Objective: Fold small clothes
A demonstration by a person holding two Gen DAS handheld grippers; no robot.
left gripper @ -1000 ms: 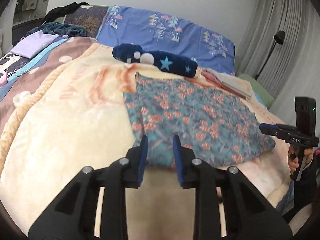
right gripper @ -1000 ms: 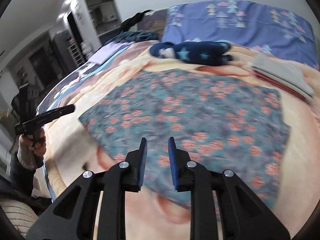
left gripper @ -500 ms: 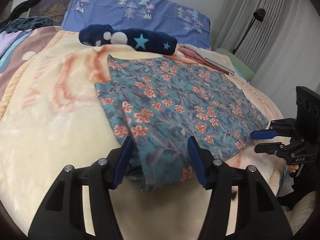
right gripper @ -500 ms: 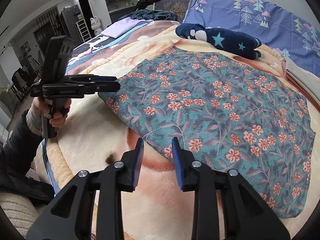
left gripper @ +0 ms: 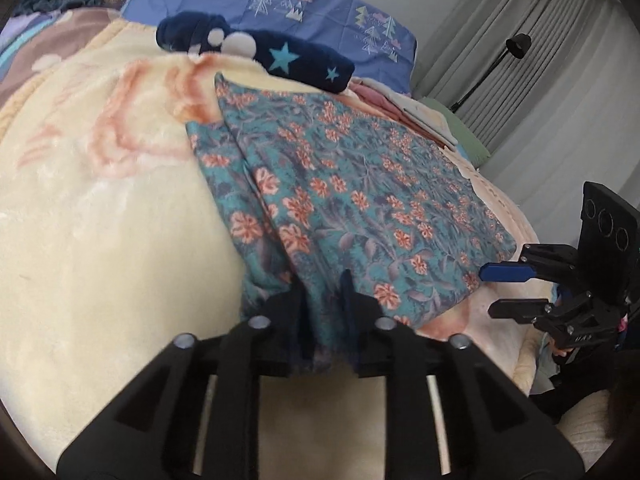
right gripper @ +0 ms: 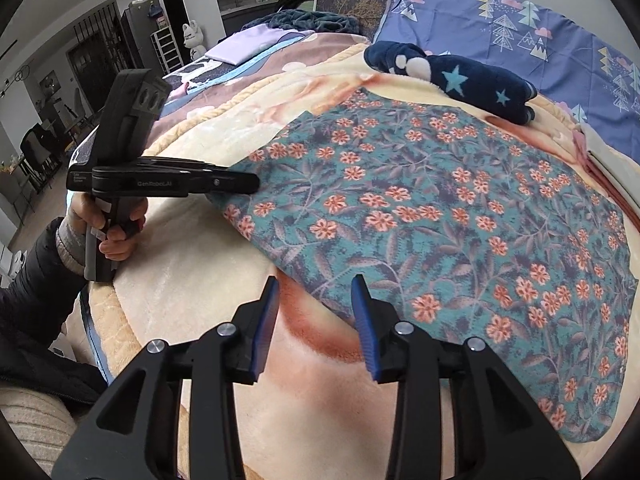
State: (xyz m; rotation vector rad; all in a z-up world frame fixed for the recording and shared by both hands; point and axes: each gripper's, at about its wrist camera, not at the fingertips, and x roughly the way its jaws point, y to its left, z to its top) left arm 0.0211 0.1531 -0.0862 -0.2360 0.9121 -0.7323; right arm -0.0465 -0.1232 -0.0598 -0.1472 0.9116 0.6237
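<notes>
A teal cloth with orange flowers [left gripper: 360,200] lies flat on the cream blanket, also in the right wrist view [right gripper: 440,208]. My left gripper [left gripper: 323,292] is shut on the cloth's near left corner, which bunches between its fingers; it also shows at the left of the right wrist view [right gripper: 240,180]. My right gripper [right gripper: 316,300] is open just above the cloth's near edge, holding nothing. It also shows at the right of the left wrist view [left gripper: 496,288], off the cloth's near right corner.
A navy star-patterned plush roll [left gripper: 256,52] lies at the cloth's far edge, with a blue tree-print pillow [left gripper: 304,8] behind it. Folded clothes [left gripper: 412,108] are stacked at the far right. A lamp and curtains [left gripper: 516,48] stand on the right.
My left gripper moved forward and closed on the cloth's near left corner. My right gripper opened wider and came down to the cloth's near edge.
</notes>
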